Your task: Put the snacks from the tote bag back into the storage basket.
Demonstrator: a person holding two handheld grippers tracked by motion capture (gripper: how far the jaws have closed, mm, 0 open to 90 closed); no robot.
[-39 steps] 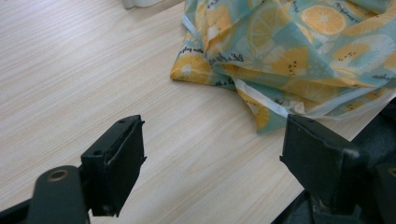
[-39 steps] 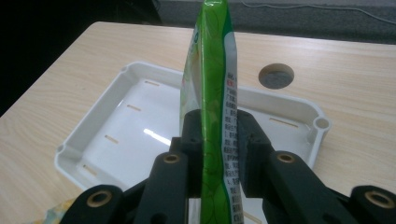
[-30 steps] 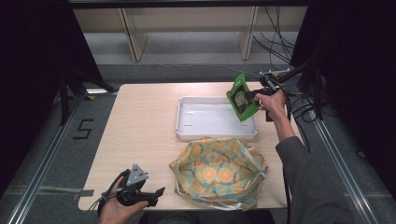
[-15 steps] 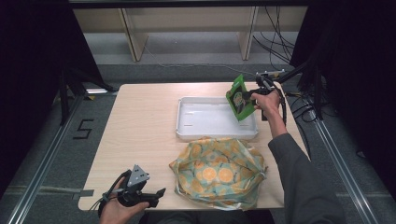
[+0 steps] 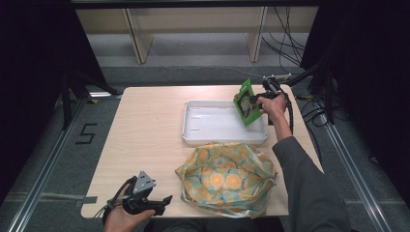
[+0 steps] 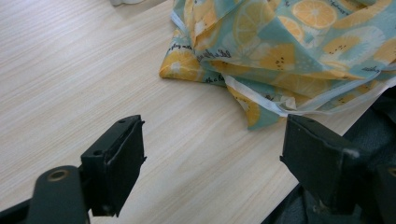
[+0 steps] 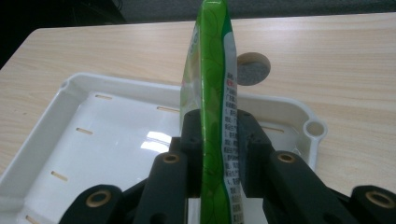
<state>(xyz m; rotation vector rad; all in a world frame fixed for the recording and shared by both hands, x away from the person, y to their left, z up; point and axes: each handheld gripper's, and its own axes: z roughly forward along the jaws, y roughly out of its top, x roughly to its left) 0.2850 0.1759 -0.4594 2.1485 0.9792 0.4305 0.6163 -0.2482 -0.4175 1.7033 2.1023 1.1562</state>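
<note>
Wooden table (image 5: 145, 125), right gripper (image 5: 256, 100) clamped on glossy green packet (image 5: 246, 102) above white tray (image 5: 212, 140), left gripper (image 5: 162, 202) jaws apart.

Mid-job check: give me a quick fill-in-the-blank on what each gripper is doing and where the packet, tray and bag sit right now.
1. The right gripper is shut on a ____ packet.
2. The packet hangs over the white ____.
3. The left gripper has its jaws ____, with nothing between them.
4. The fabric bag is printed with orange and ____ slices.

Missing words: green; tray; open; lemon
</note>
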